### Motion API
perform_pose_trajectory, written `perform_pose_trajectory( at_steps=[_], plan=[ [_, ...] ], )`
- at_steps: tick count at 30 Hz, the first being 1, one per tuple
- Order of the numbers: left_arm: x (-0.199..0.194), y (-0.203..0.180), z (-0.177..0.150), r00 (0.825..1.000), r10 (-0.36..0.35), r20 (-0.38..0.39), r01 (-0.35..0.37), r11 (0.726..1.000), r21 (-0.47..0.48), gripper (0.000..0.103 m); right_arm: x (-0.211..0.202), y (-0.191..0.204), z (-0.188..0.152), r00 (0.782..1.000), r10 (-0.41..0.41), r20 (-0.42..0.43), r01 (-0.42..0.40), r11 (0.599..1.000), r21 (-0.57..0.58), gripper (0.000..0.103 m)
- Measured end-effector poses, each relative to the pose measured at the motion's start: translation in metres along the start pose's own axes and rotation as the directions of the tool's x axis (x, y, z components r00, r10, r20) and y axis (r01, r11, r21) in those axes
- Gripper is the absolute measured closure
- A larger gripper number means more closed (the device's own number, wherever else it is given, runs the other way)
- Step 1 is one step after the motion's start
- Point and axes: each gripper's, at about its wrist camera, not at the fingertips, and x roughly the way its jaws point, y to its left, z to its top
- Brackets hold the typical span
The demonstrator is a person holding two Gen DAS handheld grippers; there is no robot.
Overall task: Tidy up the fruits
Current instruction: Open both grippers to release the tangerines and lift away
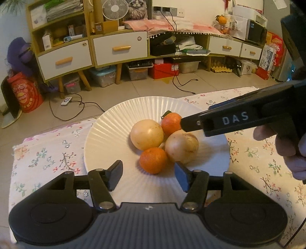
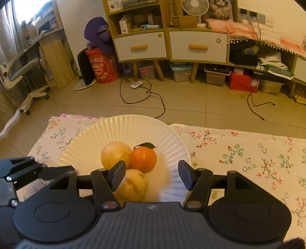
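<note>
Flowery cloth (image 1: 57, 153) covers the tabletop. Far back there's a drawer cabinet (image 1: 118, 47) with a fan (image 1: 112, 9) on top, red bag (image 1: 24, 92) far left, cables (image 2: 145, 95) across the floor.

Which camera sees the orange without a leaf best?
The left wrist view shows it best: the leafless orange sits whole at the front of the white plate, just beyond the left gripper and its open jaws. In the right wrist view I cannot find it; only the leafy orange shows there.
</note>
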Motion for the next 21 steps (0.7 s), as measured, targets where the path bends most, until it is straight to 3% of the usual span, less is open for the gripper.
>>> perform_pose_trajectory(
  at_steps=[21],
  plan=[
    [-0.058, -0.004, -0.031, 0.999, 0.039, -0.025, -0.040, 0.999, -0.024, 0.033, -0.063, 0.017, -0.034, 0.999, -0.033, -0.002, 0.033, 0.999, -0.040, 0.026]
  ],
)
